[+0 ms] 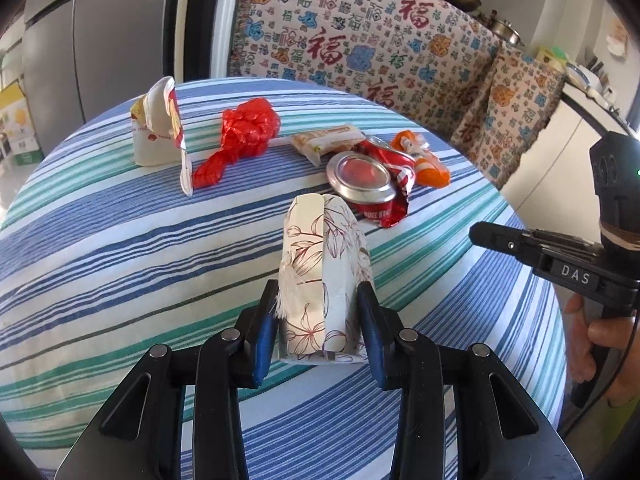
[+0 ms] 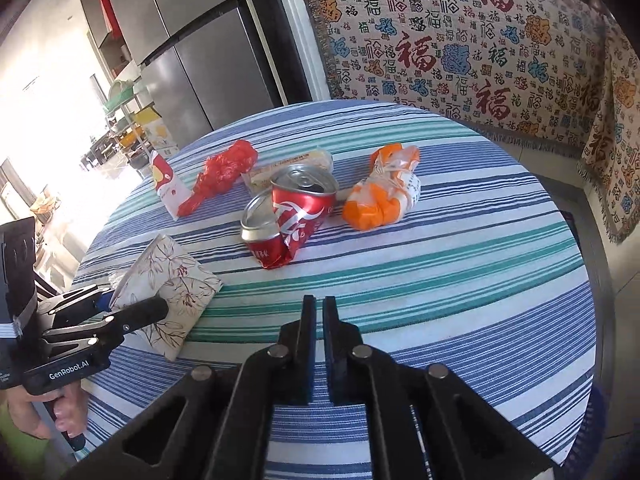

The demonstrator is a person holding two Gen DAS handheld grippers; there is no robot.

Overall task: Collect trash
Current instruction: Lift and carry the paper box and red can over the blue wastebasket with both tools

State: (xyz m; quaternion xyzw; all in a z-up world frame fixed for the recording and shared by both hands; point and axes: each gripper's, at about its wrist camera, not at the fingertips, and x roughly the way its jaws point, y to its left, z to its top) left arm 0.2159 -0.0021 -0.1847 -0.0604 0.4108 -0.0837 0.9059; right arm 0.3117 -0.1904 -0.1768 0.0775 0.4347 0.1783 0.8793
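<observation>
Left wrist view: the left gripper has its jaws clamped on a floral paper bag, so that's one piece collected. Right wrist view: the right gripper is nearly shut and empty. The crushed can, orange wrapper and red bag are all left on the desk; no bin visible.

floral paper pack base hidden between left claw pads, beige wrapper half behind crushed can

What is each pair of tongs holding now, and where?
Left tongs: the floral-printed white paper carton, clamped across its near end. Right tongs: nothing.
</observation>
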